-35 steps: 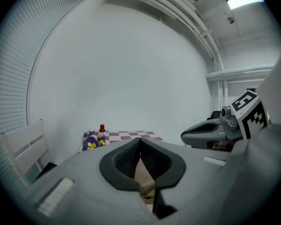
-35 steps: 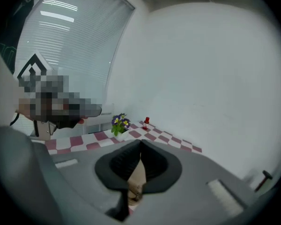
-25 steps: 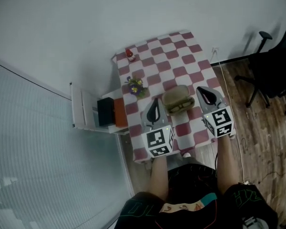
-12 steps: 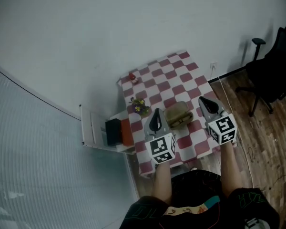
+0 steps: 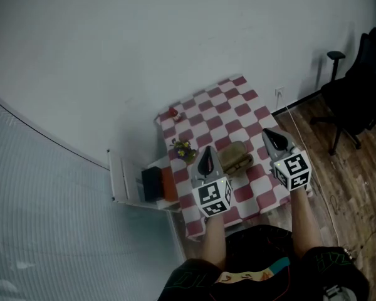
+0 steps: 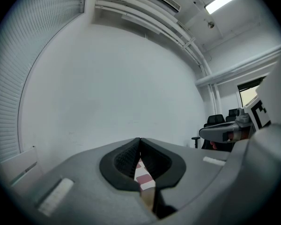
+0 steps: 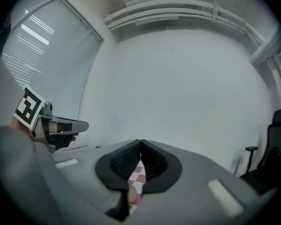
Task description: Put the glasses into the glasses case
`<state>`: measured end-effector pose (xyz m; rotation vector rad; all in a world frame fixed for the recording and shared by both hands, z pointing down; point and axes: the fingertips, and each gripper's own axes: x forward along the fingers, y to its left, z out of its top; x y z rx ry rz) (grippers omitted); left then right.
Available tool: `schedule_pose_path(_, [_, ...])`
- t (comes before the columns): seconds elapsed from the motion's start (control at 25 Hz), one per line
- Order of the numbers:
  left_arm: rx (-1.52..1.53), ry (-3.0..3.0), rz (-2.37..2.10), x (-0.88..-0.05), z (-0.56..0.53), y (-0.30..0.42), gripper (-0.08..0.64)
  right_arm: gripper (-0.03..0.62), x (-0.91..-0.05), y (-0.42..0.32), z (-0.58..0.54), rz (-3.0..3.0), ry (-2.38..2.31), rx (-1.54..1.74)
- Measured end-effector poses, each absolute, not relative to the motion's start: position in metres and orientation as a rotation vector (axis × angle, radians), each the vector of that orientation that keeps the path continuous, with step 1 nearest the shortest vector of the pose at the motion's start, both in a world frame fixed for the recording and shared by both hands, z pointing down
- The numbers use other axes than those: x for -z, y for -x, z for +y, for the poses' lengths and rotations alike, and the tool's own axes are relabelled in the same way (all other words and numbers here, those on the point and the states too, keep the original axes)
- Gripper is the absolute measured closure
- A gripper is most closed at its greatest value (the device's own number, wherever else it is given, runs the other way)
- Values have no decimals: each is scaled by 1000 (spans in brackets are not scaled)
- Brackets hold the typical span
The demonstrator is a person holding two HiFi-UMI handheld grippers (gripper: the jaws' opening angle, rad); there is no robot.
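Observation:
A tan glasses case [image 5: 235, 157] lies on the red-and-white checked table [image 5: 229, 115], seen in the head view between my two grippers; the glasses themselves cannot be made out. My left gripper [image 5: 206, 153] hovers at the case's left side, level and well above the cloth. My right gripper [image 5: 271, 133] hovers at the case's right. Both sets of jaws meet at the tips with nothing between them. In the left gripper view my left gripper [image 6: 140, 139] points at a bare white wall; my right gripper [image 7: 140, 141] does the same in the right gripper view.
A small pot of flowers [image 5: 183, 150] stands left of the case and a small red object [image 5: 173, 112] sits at the table's far left corner. A low white shelf with a black box [image 5: 151, 184] adjoins the table's left side. A black office chair [image 5: 357, 86] stands at the right.
Both grippers have risen from the table and the table looks smaller and farther below. The case stays where it was between them.

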<state>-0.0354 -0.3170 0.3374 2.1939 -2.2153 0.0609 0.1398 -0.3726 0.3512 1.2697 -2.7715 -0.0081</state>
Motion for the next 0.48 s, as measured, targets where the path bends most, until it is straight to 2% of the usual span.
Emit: schedule_pose_path(0.48, [-81,-2214,-2194,-340,-330,33,557,588,-352,-144,-384,-2774,-1298,7])
